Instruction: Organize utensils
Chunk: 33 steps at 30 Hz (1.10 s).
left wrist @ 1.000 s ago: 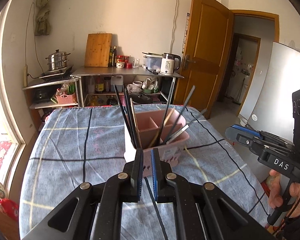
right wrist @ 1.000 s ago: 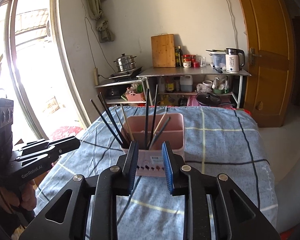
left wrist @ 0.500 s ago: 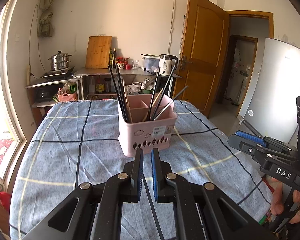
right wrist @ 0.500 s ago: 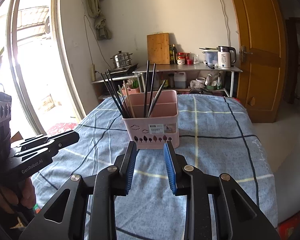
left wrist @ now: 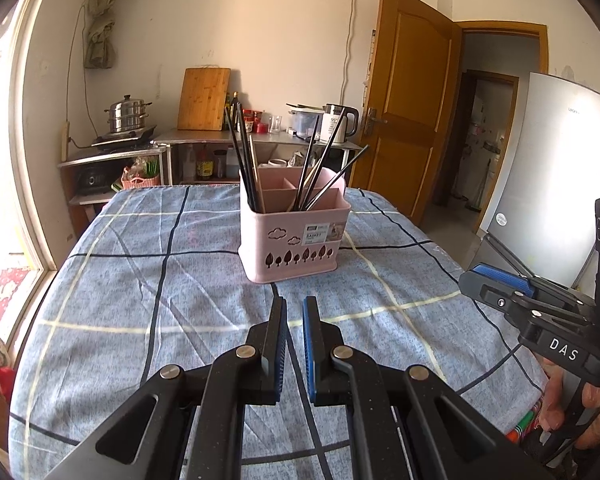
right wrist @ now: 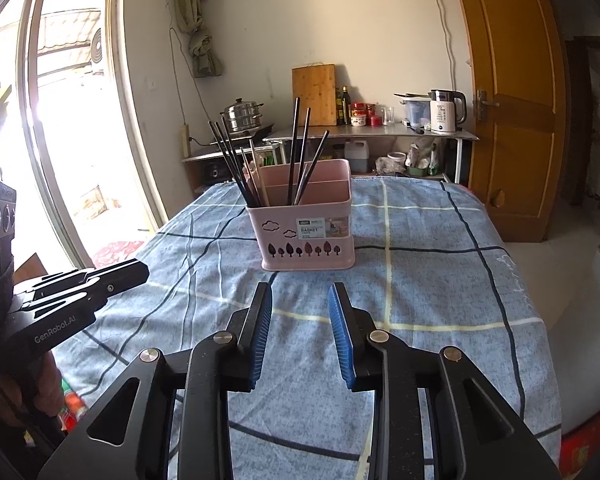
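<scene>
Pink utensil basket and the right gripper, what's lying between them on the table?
Nothing but bare blue plaid tablecloth lies between the pink utensil basket and the right gripper, clearest in the right wrist view.

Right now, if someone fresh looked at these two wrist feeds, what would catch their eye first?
The pink utensil basket standing mid-table on the blue checked tablecloth, dark chopsticks fanning out of its compartments. Next come the two grippers in front of it, neither holding anything: the left gripper with only a narrow gap, the right gripper clearly open. Behind, a bright window glares on the left.
</scene>
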Each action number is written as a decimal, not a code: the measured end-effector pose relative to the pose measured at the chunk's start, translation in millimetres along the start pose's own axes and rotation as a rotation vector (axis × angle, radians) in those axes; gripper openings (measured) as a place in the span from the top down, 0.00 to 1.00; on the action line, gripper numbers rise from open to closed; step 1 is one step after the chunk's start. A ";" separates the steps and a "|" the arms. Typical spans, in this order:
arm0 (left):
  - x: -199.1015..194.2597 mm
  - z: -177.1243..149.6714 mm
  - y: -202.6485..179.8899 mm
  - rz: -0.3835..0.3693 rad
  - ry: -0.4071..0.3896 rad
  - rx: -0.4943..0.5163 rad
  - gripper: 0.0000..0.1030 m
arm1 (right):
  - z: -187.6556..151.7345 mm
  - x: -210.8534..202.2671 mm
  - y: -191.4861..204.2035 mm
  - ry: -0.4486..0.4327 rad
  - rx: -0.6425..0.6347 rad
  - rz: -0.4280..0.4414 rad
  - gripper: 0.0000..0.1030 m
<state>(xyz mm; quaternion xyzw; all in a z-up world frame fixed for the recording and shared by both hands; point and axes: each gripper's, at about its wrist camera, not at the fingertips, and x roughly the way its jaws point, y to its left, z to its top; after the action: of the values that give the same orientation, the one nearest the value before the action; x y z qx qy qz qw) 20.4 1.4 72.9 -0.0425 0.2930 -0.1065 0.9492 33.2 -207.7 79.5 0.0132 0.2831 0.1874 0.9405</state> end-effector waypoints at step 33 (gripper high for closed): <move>6.4 -6.8 -2.6 -0.003 0.011 0.001 0.93 | -4.0 3.2 0.1 0.005 -0.008 -0.017 0.70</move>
<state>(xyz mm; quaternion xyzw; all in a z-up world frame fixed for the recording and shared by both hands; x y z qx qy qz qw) 21.3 -2.7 64.1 -0.0417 0.2980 -0.1081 0.9475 33.4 -206.7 74.5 0.0068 0.2848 0.1805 0.9414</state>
